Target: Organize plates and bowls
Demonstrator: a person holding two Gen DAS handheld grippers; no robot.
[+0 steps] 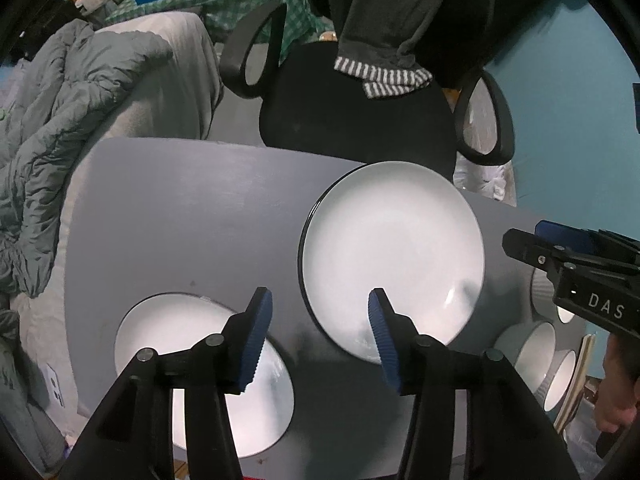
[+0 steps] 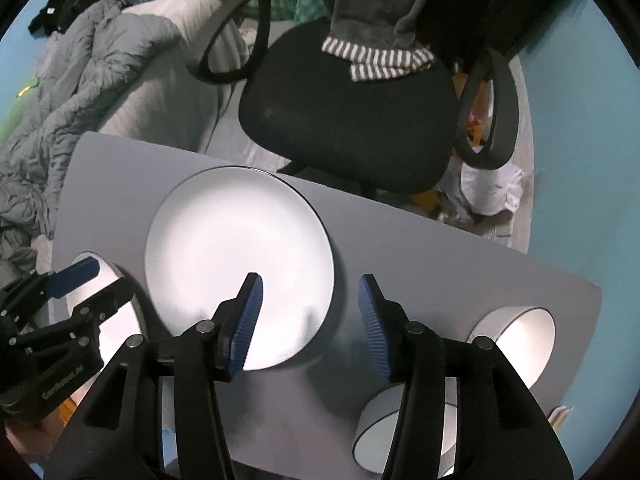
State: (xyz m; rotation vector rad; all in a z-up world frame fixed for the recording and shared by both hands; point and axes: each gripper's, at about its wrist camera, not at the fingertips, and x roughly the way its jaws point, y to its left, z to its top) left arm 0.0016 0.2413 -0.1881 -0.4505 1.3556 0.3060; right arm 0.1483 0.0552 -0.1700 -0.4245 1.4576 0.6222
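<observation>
A large white plate (image 1: 392, 256) with a dark rim lies on the grey table (image 1: 192, 216); it also shows in the right wrist view (image 2: 240, 256). A second white plate (image 1: 192, 336) lies at the table's front left, also in the right wrist view (image 2: 116, 320). Two grey bowls with white insides (image 2: 516, 336) (image 2: 404, 432) stand at the right; they show in the left wrist view (image 1: 536, 348). My left gripper (image 1: 316, 332) is open and empty above the gap between the plates. My right gripper (image 2: 310, 320) is open and empty just right of the large plate's near edge.
A black office chair (image 2: 344, 120) with a grey garment (image 2: 376, 12) draped on it stands behind the table. A bed with a grey duvet (image 1: 60, 128) is to the left. The table's far edge runs just behind the large plate.
</observation>
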